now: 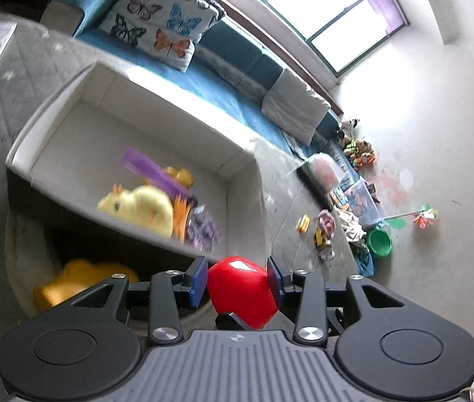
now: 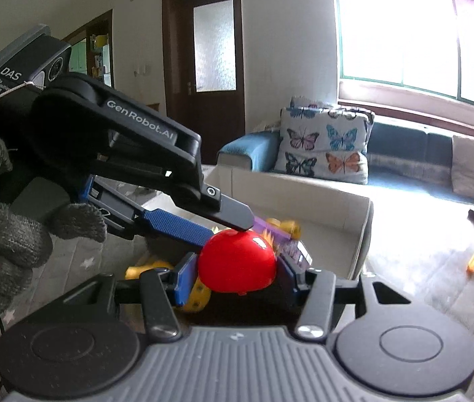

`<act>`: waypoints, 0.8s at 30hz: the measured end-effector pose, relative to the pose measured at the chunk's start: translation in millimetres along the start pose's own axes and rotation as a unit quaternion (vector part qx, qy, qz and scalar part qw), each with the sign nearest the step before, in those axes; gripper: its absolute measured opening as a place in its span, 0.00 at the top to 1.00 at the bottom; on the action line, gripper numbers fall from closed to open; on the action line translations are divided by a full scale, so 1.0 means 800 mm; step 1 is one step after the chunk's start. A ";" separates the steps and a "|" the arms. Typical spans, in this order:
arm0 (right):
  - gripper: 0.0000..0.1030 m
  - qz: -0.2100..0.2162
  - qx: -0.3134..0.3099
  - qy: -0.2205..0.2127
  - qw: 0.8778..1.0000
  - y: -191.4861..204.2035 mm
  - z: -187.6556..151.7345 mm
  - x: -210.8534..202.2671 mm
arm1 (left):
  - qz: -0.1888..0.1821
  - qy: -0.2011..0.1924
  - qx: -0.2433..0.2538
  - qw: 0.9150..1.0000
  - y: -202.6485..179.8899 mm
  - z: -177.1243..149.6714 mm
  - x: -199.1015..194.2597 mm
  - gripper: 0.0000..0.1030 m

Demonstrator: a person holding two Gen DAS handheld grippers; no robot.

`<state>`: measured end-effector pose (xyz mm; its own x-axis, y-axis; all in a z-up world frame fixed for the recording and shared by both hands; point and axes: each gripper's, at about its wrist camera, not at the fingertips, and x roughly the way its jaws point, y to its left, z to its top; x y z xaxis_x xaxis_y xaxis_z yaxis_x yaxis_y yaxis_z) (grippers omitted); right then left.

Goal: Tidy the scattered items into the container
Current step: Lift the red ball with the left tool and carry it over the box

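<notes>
Left gripper (image 1: 237,281): blue pads clamp a glossy red rounded plastic toy (image 1: 242,289) between them, near the white fabric container (image 1: 52,100). Right gripper (image 2: 235,273): pads flank the same toy (image 2: 237,261); contact unclear, cannot tell.

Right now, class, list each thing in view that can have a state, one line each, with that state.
left claw: shut on the red ball
right claw: shut on the same red ball
red ball: gripped by both claws, not yet in the box
white box: open-topped, toys already inside
yellow plush: lying in the box
door: shut
</notes>
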<state>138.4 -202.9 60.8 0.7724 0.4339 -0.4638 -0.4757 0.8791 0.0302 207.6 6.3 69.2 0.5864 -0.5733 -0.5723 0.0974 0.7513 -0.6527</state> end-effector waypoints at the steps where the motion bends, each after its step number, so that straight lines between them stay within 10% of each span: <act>1: 0.50 -0.002 -0.002 -0.002 1.000 -0.003 0.005 0.004 | 0.000 -0.003 0.000 1.000 -0.002 0.006 0.002 0.60; 24: 0.49 -0.002 0.000 0.053 0.999 -0.035 0.032 0.121 | 0.039 0.011 -0.045 0.998 0.048 0.085 0.092 0.60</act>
<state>237.7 -180.5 37.8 0.7257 0.4071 -0.5546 -0.4726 0.8808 0.0282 308.8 15.4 35.6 0.5721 -0.5224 -0.6323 -0.0197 0.7619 -0.6474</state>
